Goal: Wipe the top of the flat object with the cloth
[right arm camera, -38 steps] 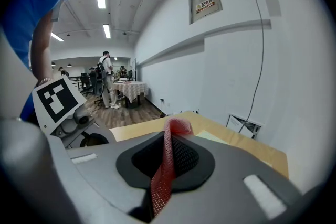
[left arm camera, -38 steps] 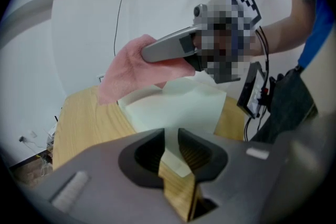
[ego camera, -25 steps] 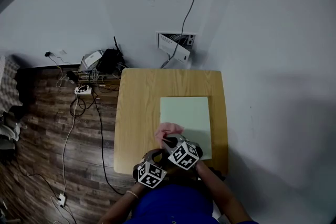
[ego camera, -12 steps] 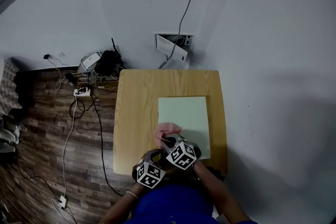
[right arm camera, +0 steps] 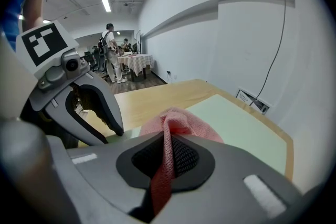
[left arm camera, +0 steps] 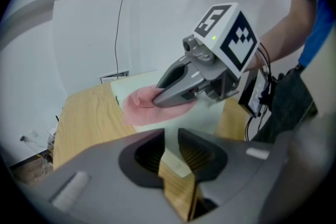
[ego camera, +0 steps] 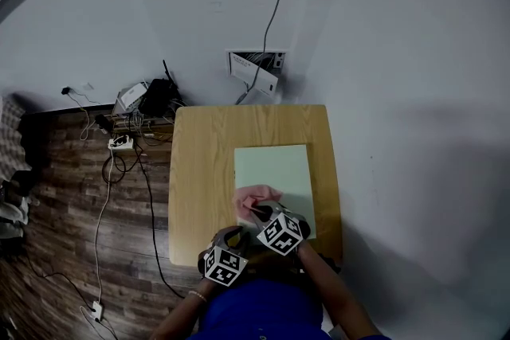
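A pale green flat board (ego camera: 279, 167) lies on the right half of a wooden table (ego camera: 199, 171). A pink cloth (ego camera: 256, 197) rests on the board's near left part. My right gripper (ego camera: 256, 211) is shut on the cloth, a fold of which runs up between the jaws (right arm camera: 167, 139). From the left gripper view, the right gripper (left arm camera: 157, 97) presses the cloth (left arm camera: 142, 108) down on the board (left arm camera: 207, 118). My left gripper (ego camera: 231, 239) stays at the table's front edge beside the board's near corner. Its jaws (left arm camera: 170, 152) stand a little apart, and I see nothing gripped between them.
A power strip with tangled cables (ego camera: 121, 142) lies on the wood floor left of the table. An open wall box (ego camera: 253, 68) with a hanging cable sits behind the table. White walls close in at the back and right. People (right arm camera: 110, 55) stand far off.
The right gripper has slid the cloth a little to the right, further onto the board. The left gripper has stayed in place.
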